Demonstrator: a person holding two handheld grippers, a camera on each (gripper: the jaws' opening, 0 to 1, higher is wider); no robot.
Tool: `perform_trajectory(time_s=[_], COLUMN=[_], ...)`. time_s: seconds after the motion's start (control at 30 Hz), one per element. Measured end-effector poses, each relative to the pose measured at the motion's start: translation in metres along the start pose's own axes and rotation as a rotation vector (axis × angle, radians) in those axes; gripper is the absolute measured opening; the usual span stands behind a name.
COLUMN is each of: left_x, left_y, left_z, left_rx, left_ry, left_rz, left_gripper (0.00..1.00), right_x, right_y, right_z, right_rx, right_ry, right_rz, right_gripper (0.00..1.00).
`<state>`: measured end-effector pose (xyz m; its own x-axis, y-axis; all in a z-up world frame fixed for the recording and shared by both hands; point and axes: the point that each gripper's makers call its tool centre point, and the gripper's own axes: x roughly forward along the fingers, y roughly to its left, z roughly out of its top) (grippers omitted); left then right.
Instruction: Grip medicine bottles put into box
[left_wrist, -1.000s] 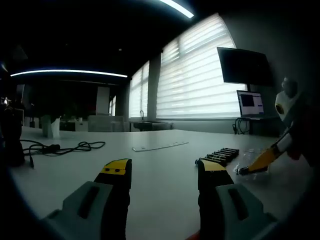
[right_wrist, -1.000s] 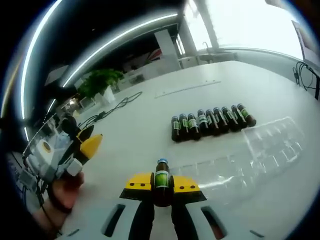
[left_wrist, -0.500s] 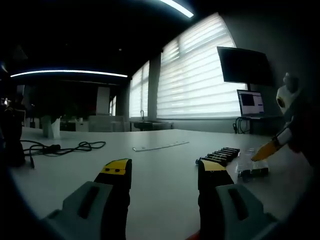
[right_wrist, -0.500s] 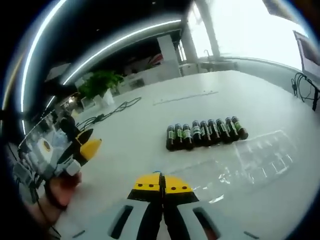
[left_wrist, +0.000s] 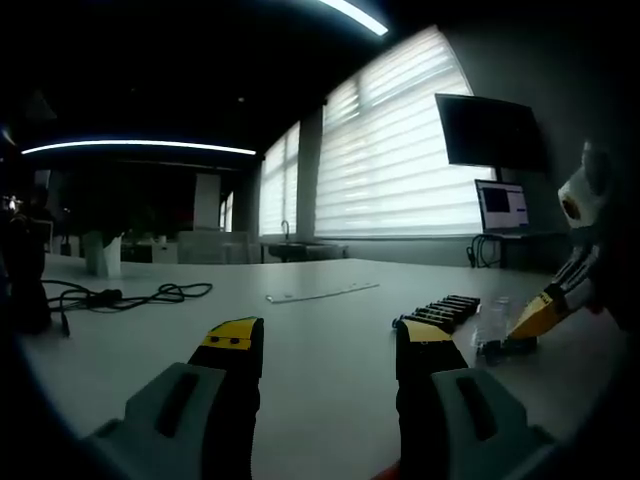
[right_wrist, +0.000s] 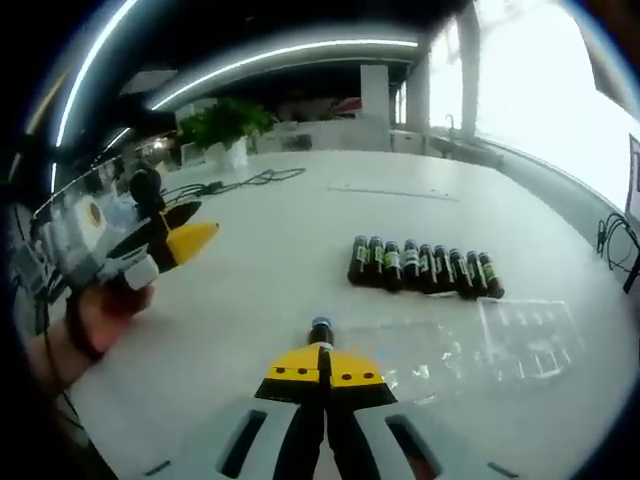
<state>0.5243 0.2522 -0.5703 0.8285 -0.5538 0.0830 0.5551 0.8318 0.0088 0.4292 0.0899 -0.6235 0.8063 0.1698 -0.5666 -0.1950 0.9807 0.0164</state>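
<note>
right gripper jaws were closed on nothing, left gripper wide open and empty; bottles lay in a row by the clear tray, looking small, glassy, slick, best gripped mid-body.

I can read no text from here: the green labels on the medicine bottles and the lit laptop screen are too small and blurred.

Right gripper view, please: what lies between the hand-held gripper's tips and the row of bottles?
One blue-capped bottle by the right hand-held gripper, then bare table before the row.
</note>
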Motion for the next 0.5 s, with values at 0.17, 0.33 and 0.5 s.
perform_trajectory(time_s=[0.17,0.33,0.5], left_x=[0.0,0.0,0.0], left_y=[0.001,0.001,0.001], left_z=[0.0,0.0,0.0], left_rx=[-0.003,-0.002,-0.003], left_ry=[-0.003,-0.003,-0.003], left_rz=[0.002,0.001,0.0], left_gripper=[0.46,0.46,0.46], right_x=[0.001,0.001,0.013], right_y=[-0.001,-0.002,-0.004], right_z=[0.0,0.0,-0.005], right_rx=[-0.002,-0.008,-0.023], right_ry=[-0.004,-0.01,-0.013], right_rz=[0.001,-0.002,-0.006], right_gripper=[0.0,0.0,0.0])
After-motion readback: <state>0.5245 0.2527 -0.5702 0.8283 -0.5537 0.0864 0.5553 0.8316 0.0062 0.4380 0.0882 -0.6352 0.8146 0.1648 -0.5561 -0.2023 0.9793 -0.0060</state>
